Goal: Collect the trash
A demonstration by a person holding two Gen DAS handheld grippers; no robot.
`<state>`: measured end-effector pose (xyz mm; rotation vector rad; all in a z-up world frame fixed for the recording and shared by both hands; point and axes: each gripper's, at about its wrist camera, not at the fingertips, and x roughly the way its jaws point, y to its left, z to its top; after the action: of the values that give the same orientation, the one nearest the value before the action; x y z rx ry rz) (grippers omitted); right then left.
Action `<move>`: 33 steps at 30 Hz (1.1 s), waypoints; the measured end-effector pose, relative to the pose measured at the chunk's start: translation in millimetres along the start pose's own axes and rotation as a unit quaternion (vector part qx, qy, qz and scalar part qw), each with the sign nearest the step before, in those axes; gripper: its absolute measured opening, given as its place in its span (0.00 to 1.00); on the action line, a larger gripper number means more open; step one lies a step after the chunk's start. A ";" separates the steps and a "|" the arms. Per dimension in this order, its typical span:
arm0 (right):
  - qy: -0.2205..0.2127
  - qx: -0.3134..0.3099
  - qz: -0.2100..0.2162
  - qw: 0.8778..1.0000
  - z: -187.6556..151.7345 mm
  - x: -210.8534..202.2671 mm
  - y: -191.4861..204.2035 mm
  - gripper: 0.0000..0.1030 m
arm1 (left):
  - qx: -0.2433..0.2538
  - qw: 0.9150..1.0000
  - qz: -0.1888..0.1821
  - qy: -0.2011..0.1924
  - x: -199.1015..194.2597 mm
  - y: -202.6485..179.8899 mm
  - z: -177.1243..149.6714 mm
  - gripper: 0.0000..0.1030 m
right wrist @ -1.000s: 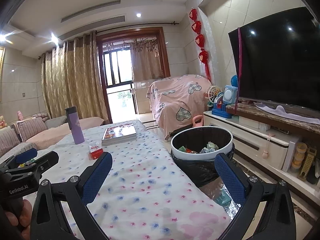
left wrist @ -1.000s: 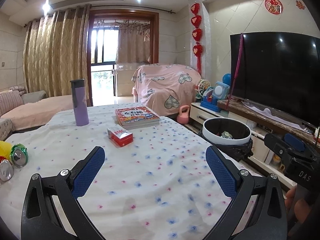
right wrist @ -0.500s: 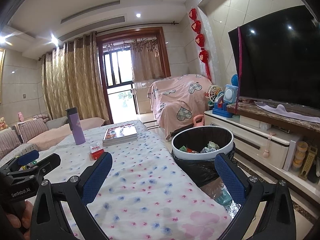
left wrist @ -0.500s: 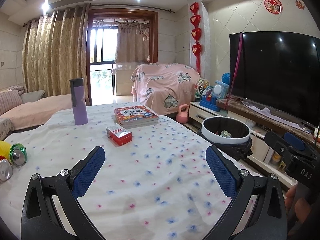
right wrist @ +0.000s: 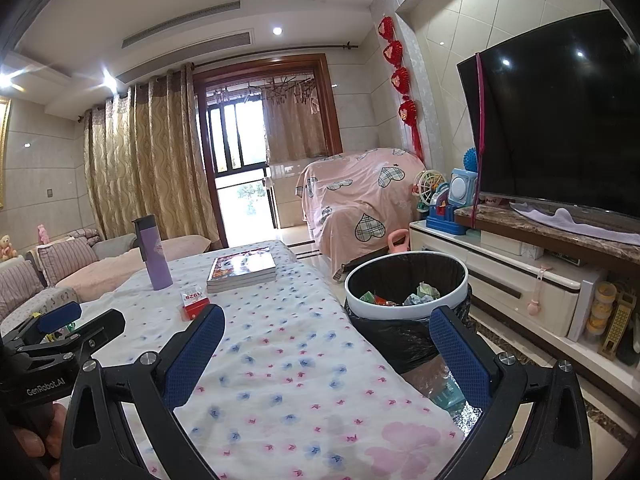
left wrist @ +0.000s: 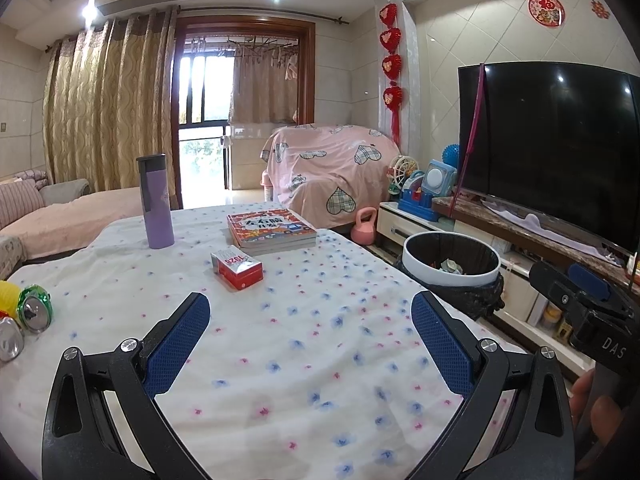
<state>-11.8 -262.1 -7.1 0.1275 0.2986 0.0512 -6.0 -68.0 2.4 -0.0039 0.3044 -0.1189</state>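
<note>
Currently, L to R: crushed metal cans [left wrist: 28,316] lie at counter's far-left edge. Tall purple insulated bottle [left wrist: 155,201] stands upright toward the back. Red-and-white small carton [left wrist: 237,267] lies ahead of left gripper [left wrist: 310,316], near stacked colourful books [left wrist: 271,229]. Left gripper: jaws wide apart, nothing held, over white floral-cloth counter [left wrist: 280,360]. Right gripper [right wrist: 326,336]: jaws wide apart, empty, over counter's right edge. Round white-rimmed trash bin w/ black liner [right wrist: 406,276] sits on floor just beside counter, w/ crumpled trash inside. Black flat-screen TV [right wrist: 560,120] at far right.
</note>
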 end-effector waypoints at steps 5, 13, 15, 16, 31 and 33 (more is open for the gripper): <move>0.001 0.001 0.001 1.000 -1.3 0.2 2.1 1.00 | 0.000 1.000 0.000 0.002 2.5 -0.3 -1.4 1.00; 0.002 0.001 0.002 1.000 -2.8 0.5 3.2 1.00 | -0.001 1.000 -0.001 0.005 4.9 -0.1 -3.0 1.00; 0.002 0.001 0.003 1.000 -3.6 0.7 4.0 1.00 | -0.001 1.000 -0.002 0.005 5.0 -0.3 -3.2 1.00; 0.002 0.001 0.004 1.000 -4.0 0.5 4.5 1.00 | -0.001 1.000 -0.001 0.005 4.8 -0.6 -3.4 1.00; 0.003 0.003 0.006 1.000 -3.9 0.5 7.3 1.00 | -0.002 1.000 -0.003 0.010 7.9 0.3 -4.9 1.00; 0.003 0.004 0.007 1.000 -4.0 0.6 8.1 1.00 | -0.003 1.000 -0.004 0.011 8.2 0.5 -5.1 1.00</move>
<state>-12.6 -253.5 -10.0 0.1363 0.3033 0.0635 0.4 -68.4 -5.0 -0.0091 0.3266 -0.1257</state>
